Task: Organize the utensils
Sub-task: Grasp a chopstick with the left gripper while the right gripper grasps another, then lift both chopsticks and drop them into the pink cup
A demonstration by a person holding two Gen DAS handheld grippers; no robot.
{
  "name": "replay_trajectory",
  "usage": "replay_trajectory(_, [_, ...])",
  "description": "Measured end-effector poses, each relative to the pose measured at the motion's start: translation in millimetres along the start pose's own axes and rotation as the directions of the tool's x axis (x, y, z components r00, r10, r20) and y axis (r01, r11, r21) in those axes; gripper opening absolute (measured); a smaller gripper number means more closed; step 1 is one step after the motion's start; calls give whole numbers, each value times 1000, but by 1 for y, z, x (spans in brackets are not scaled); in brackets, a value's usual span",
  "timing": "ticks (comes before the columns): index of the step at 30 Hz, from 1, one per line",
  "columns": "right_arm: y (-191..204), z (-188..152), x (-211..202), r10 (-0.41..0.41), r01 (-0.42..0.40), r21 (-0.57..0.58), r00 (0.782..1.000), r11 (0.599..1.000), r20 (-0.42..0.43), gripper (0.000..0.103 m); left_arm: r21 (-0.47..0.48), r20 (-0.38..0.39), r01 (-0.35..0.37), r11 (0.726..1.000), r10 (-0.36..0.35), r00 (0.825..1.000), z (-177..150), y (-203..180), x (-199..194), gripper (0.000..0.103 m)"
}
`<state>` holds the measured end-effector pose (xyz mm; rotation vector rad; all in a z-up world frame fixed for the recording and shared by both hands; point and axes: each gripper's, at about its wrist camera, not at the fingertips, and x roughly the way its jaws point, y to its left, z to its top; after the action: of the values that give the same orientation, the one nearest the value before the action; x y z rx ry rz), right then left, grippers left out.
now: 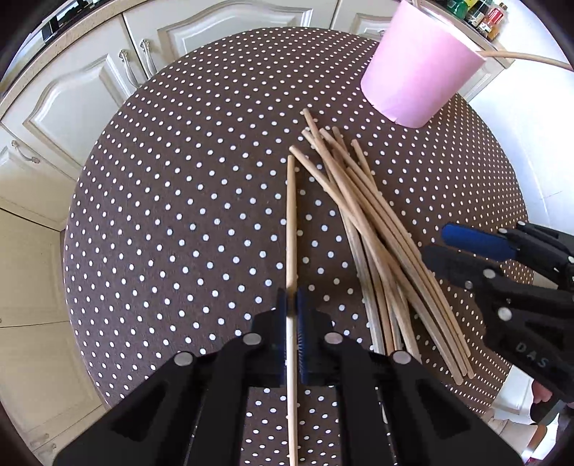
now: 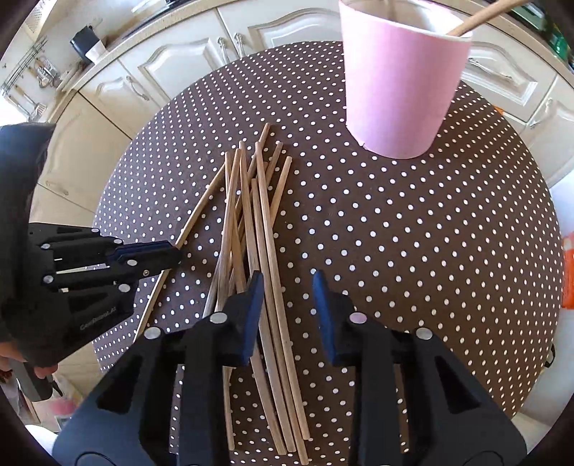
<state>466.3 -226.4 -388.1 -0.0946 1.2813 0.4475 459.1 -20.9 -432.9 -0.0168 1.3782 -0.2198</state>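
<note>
One wooden stick already leans in the pink cup [image 2: 398,89], the left gripper [image 1: 291,304] clamps a single stick [image 1: 290,222], and the right gripper [image 2: 287,286] hangs unclenched over the pile [image 2: 251,215] left on the desk [image 2: 394,233].

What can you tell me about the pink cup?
The pink cup is smooth and plain, wider at its rim than at its base, and looks like paper or plastic. It stands upright on the dotted tablecloth, beyond the pile of wooden sticks and apart from it. One wooden stick already leans inside, poking over the rim. No tongs touch it.
</note>
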Motion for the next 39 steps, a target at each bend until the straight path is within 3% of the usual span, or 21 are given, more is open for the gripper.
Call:
replay_trajectory(10, [9,9,17,-42,39,-49,998,998,-54,26,-21,-6,-2,1000,2,1000,10,1,4,6])
replay_trajectory(14, [9,14,23,-60,55,-53,994,997,-96,18,-34,-17,7,999,-7,1000,10,2,4,6])
replay_trajectory(17, [10,19,28,-65,56,-74,990,996,-128,18,-42,-34,5,999,-6,999,13,4,6,6])
replay_trajectory(23, [27,31,39,-141,114,-147,972,983,-188,10,-41,-85,-15,999,11,996,26,3,12,6])
replay_trajectory(26, [28,37,42,-123,99,-123,971,988,-203,6,-19,-93,-23,1000,21,995,29,0,14,6])
replay_trajectory(31, [9,38,39,-57,45,-64,978,997,-199,6,-14,-59,-34,999,33,998,27,-5,11,6])
replay_trajectory(39, [-6,37,-12,41,-41,9,998,999,-50,6,-31,106,33,999,-30,994,24,-10,-33,6])
